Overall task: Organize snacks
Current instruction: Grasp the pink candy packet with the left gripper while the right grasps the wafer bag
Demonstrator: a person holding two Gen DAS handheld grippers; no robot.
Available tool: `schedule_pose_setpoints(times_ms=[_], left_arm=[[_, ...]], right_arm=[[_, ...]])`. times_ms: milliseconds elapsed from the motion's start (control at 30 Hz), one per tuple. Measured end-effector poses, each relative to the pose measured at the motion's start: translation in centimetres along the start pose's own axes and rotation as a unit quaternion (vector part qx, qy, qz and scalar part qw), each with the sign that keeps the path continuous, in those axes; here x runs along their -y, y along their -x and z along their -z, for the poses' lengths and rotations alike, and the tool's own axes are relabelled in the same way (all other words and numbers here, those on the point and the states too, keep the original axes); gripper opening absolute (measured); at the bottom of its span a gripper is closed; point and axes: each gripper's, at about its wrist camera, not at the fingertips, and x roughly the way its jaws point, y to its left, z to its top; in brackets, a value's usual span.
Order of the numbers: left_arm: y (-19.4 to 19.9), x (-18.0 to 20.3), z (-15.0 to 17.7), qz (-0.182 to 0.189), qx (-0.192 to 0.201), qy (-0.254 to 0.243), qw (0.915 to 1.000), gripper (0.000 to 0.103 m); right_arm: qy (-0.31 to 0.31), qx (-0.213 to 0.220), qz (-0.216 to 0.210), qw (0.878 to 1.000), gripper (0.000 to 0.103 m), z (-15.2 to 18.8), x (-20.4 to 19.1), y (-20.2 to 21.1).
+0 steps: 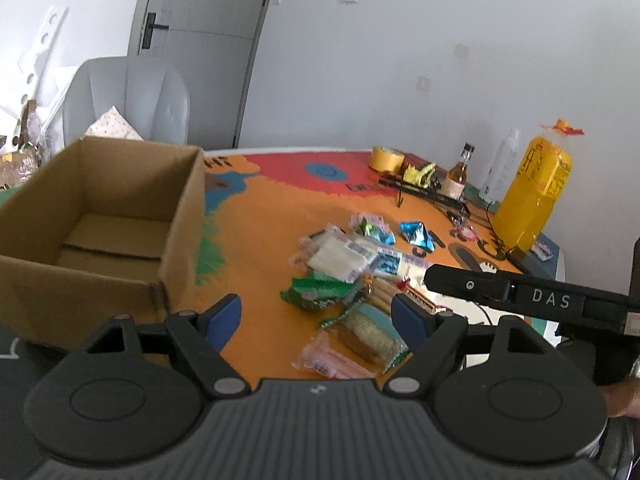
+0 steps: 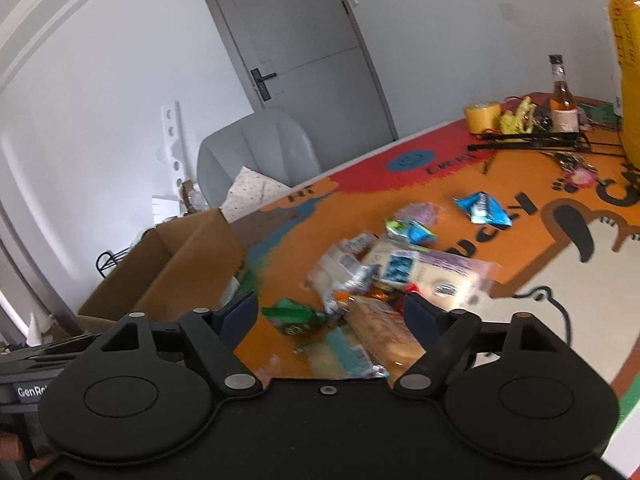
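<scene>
A pile of wrapped snacks (image 1: 352, 276) lies on the orange patterned table mat (image 1: 260, 240); it also shows in the right wrist view (image 2: 384, 280). A blue packet (image 1: 418, 234) lies a little apart, also seen in the right wrist view (image 2: 482, 208). An open, empty cardboard box (image 1: 100, 216) stands at the left, and its corner shows in the right wrist view (image 2: 176, 264). My left gripper (image 1: 318, 314) is open and empty, above the near edge of the pile. My right gripper (image 2: 330, 314) is open and empty over the pile's near side.
A big yellow bottle (image 1: 532, 196), a small amber bottle (image 1: 460, 174), a white bottle (image 1: 502, 164), a yellow tape roll (image 1: 386, 159) and a black rack (image 1: 432, 194) stand at the back right. A grey chair (image 1: 128, 96) is behind the box.
</scene>
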Motion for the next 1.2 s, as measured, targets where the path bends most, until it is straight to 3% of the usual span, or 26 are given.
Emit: schedule_pose_setpoints(times_ms=[200,500,700,800,967,1067,1200], left_arm=[[-2.2,1.4,0.8,-0.011,-0.016,-0.016,0.9997,0.081],[-5.9,1.8,2.5,-0.034,-0.075,-0.025,0.9963,0.081],[-5.9,1.0,3.3,-0.048,-0.091,-0.023,0.9945,0.078],[-5.5,0.9,3.4,-0.046,-0.09,-0.026,0.9945,0.069],[-5.5,1.0,3.4,-0.039,-0.088,-0.033,0.9948,0.044],[-5.7,1.2,3.4,-0.033,-0.089,-0.038,0.9948,0.035],[-5.8,1.5,3.5,-0.027,-0.088,-0.042,0.9948,0.023]], right_arm=[[-0.009,-0.007,0.004,1.0,0.065,0.6,1.4,-0.3],[-0.006,-0.026,-0.013,1.0,0.052,1.7,1.5,-1.5],[0.008,-0.022,0.003,1.0,0.052,1.8,1.2,-1.9],[0.012,-0.026,0.005,1.0,0.052,1.6,1.3,-2.6],[0.03,-0.036,0.033,0.998,0.052,1.6,1.5,-4.4],[0.038,-0.048,0.044,0.997,0.052,1.9,1.6,-5.2],[0.027,-0.058,0.032,0.997,0.049,2.6,1.9,-5.0]])
